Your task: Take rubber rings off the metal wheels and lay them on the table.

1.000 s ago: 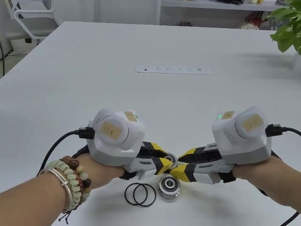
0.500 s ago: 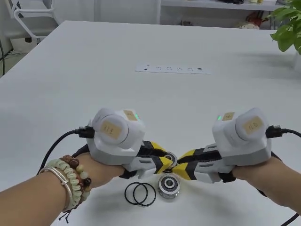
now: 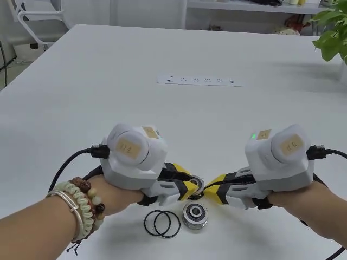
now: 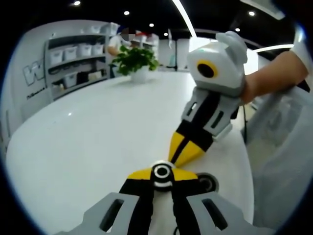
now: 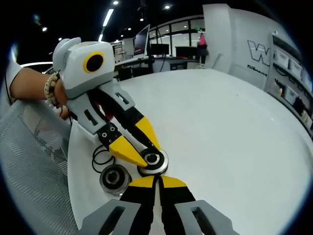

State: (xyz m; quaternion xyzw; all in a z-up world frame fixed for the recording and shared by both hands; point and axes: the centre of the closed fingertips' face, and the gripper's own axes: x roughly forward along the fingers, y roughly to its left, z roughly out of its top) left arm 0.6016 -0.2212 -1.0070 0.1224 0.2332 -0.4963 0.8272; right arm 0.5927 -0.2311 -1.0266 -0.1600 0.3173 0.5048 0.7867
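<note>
**A:** claw status?

**B:** left gripper [image 3: 191,187] is clamped tight on a metal wheel [image 3: 194,183], lower centre of the head view. right gripper [image 3: 210,196] has its jaws pressed together, with the tips right at that wheel's rim, coming in from the right of frame. can't tell if a ring is pinched between them, too small to see.

**A:** where are the rings?

**B:** two rubber rings [image 3: 161,223] lie flat on the table [image 3: 108,81], overlapping, at bottom centre. they're just left of the second wheel [image 3: 194,215]. that one lies flat right below the held wheel in frame, and neither gripper touches it.

**A:** does the right gripper view agree?

**B:** yes. its own jaws are closed at bottom centre. left gripper reaches in from the upper left with the wheel at its tips. second wheel is at lower left, rings just above it.

**A:** anything else on the table?

**B:** power strip [image 3: 199,80] at upper centre, well apart from the work. plant [image 3: 332,32] leaves at the upper right edge.
</note>
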